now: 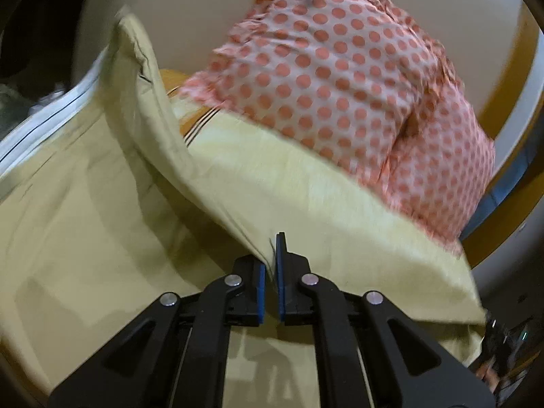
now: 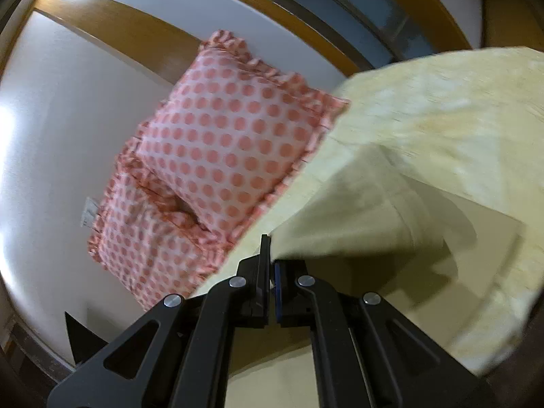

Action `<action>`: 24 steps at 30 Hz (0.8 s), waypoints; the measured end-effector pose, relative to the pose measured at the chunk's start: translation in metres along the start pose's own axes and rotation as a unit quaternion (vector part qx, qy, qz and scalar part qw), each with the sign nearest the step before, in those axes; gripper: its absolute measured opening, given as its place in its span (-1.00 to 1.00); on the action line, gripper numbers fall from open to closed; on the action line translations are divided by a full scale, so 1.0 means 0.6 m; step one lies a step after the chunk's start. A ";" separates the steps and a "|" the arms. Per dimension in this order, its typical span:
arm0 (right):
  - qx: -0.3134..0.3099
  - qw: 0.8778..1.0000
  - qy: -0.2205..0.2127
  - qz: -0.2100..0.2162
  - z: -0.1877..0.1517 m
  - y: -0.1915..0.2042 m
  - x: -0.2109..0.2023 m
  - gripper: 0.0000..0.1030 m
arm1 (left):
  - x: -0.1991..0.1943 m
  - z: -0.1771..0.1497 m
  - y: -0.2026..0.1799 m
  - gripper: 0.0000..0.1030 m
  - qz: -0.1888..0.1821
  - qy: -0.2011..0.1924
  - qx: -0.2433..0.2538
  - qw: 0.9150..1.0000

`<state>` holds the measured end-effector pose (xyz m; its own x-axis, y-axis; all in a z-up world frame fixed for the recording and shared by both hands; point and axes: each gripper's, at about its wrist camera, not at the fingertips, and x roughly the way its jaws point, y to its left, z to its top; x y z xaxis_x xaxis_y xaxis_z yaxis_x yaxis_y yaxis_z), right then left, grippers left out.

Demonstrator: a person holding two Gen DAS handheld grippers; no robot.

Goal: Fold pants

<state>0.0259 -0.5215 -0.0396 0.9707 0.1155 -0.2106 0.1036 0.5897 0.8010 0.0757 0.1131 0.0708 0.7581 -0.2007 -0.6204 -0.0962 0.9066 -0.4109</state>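
The pants are pale khaki cloth spread on a bed. My left gripper is shut on a lifted fold of the pants, which rises from the jaws up to the left. In the right wrist view the pants hang in a raised fold to the right. My right gripper is shut on the edge of that fold. Both views are tilted and blurred.
Two pink pillows with coral dots lie at the head of the bed; they also show in the right wrist view. A pale yellow sheet covers the bed. A wooden headboard and white wall stand behind.
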 end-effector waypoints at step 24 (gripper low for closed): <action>-0.052 0.991 0.011 -0.126 -0.061 -0.029 -0.065 -0.82 | -0.085 -0.188 0.048 -0.82 0.037 -0.017 -0.006 0.999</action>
<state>-0.0219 -0.5071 -0.0659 0.9118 -0.0289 -0.4096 0.3178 0.6815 0.6593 -0.0387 0.1077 0.0152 0.7707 -0.1200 -0.6258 -0.1603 0.9140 -0.3728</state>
